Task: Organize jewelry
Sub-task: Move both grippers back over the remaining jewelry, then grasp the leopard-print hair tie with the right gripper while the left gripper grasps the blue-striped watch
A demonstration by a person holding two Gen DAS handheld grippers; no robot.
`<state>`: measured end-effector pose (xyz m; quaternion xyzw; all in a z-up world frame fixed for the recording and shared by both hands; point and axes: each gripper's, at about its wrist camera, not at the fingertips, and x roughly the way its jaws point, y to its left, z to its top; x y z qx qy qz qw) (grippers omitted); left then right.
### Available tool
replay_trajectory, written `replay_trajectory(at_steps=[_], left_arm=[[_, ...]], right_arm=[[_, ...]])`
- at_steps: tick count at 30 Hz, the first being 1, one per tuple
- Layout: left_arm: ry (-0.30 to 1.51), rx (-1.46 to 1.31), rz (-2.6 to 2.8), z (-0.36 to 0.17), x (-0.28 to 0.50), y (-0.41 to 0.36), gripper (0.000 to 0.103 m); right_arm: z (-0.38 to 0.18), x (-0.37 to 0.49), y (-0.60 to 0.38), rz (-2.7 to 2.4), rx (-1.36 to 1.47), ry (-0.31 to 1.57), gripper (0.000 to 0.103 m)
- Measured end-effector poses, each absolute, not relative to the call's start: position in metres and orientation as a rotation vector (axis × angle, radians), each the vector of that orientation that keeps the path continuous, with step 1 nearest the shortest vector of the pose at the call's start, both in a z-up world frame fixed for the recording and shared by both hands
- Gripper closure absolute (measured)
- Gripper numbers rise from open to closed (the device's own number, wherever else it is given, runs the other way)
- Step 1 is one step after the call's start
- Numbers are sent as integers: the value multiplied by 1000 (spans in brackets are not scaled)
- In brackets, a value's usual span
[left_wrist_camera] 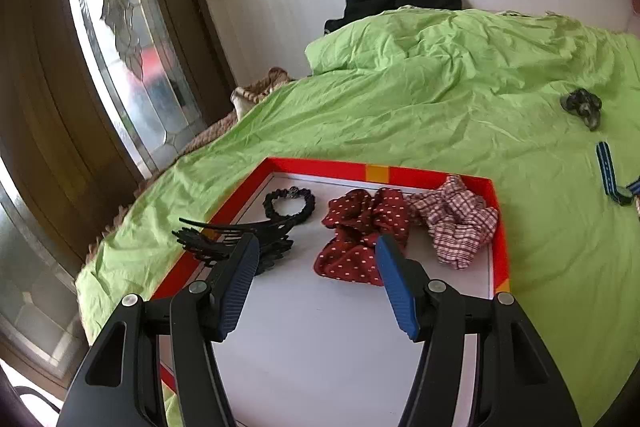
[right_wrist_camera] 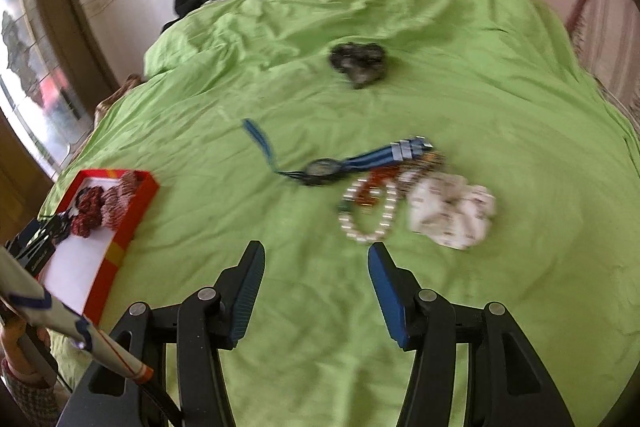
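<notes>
Right wrist: blurred watch (perhaps), bracelets.

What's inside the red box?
Inside the red box: a black beaded hair tie, a black claw clip, a dark red dotted scrunchie and a pink checked scrunchie. Anything under the scrunchies is covered.

No legible text, label, brand, number or sign appears in either wrist view, ahead of or beside the jaws.
</notes>
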<state>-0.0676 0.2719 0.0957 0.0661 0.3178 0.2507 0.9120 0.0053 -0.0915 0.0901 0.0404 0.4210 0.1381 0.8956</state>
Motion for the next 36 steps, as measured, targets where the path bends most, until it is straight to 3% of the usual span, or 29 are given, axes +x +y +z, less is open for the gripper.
replay_trajectory(at_steps=[9,12,20,29,36], left_arm=[[634,148,410,111,-82,228,43],[642,114,322,123,-83,208,34],[744,57,107,132,-39,145,33],[947,-129,-37,87,53,99,33],[978,-172,-101,63,94,75,33]], right_arm=[[90,7,-167,175,182,844,44],[90,18,-198,125,230,827,44],[72,42,-245,131,351,827,44],[60,59,-231,263,330,869,38],[54,67,-220,321,332,875,37]])
